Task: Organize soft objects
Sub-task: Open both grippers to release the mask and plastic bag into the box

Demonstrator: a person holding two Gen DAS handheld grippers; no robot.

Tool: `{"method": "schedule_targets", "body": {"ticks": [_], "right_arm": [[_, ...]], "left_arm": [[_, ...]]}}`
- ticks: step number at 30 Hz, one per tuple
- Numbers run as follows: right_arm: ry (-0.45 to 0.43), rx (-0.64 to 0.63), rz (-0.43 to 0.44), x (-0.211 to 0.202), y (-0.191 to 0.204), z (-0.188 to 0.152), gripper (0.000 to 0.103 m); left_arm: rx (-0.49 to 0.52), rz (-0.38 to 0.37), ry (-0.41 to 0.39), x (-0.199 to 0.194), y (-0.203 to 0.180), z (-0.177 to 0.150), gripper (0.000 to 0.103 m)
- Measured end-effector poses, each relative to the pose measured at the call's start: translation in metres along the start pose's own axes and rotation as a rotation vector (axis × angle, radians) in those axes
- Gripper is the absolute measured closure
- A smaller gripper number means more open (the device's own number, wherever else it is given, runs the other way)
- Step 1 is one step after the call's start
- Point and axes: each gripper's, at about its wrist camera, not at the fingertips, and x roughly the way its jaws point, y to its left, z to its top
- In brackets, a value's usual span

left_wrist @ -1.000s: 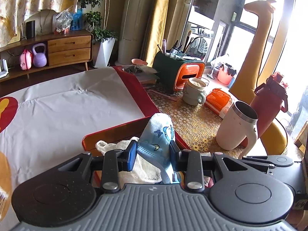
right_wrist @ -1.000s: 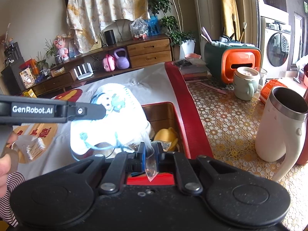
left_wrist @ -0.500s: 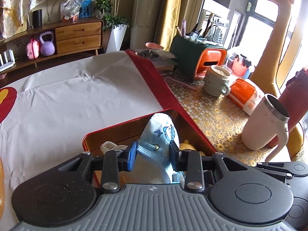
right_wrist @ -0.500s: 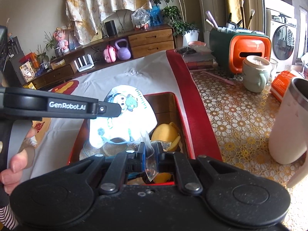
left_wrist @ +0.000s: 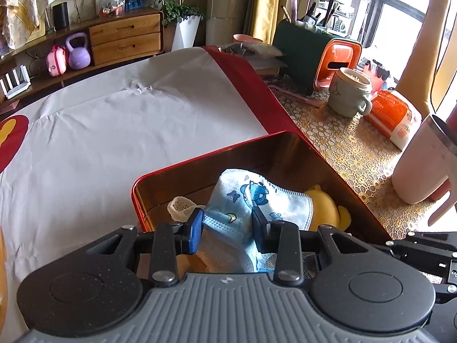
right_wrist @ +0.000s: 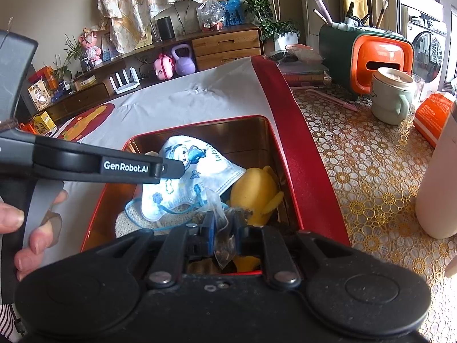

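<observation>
Blue-padded, the left gripper clamped a pleated cartoon-print face mask inside the red tin box; the right gripper pinched a crinkly clear sachet over it. A yellow plush toy and mesh cloth already lay inside; releasing seemingly remained.

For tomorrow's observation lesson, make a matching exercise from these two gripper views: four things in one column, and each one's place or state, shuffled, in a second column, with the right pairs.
Things
1. face mask
2. clear packet
3. yellow soft toy
4. green mug

Places or states
A. lying in the red tin, gripped by nothing
B. pinched by the right gripper
C. standing on the patterned tablecloth
D. held by the left gripper

Pairs: 1-D, 2-B, 3-A, 4-C
</observation>
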Motion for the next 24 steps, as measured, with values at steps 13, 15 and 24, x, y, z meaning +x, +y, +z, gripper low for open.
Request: {"method": "schedule_targets", "body": {"ticks": [13,15,24], "right_arm": [[0.008,0.008,-0.015,-0.006,0.001,-0.002,0.069],[0.006,0.005,-0.016,-0.009,0.003,-0.002,0.067],[-0.018,0.009,-0.026,-0.026,0.006,0.002,0.056]], "left_arm": [[0.007,0.017,-0.009,-0.012,0.000,-0.002,0.027],[0.013,0.019,-0.011,-0.015,-0.002,-0.003,0.027],[0.011,0.010,-0.037,-0.042,-0.001,-0.007,0.027]]}}
